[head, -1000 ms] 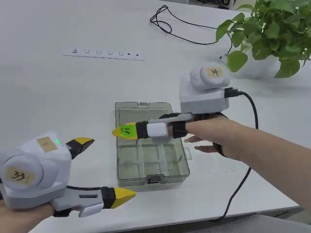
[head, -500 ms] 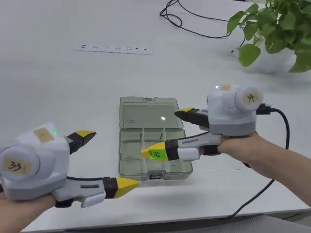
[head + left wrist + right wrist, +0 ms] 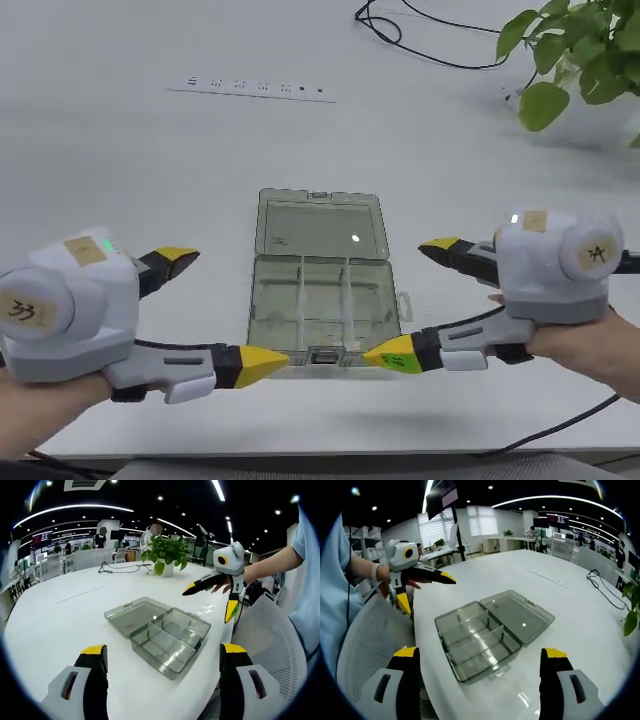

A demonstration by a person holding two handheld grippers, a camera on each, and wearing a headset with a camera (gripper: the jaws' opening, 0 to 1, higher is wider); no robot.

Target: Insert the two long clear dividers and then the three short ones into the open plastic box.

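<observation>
The open smoky plastic box lies in the middle of the white table, lid flat behind the tray. Two long clear dividers stand lengthwise in the tray. A small clear piece lies against the tray's right side. My left gripper is open, left of the box, nothing between its jaws. My right gripper is open at the box's right, holding nothing. From the left gripper view the box lies ahead with the right gripper beyond it. The right gripper view has the box ahead and the left gripper past it.
A white power strip lies at the back of the table, a black cable loops behind it, and a potted plant stands at the back right. The table's front edge is close below the grippers. A white mesh chair is by the table.
My right gripper has drawn back from above the box to its right side and stayed open. The left gripper has hardly moved. The head camera has shifted.
</observation>
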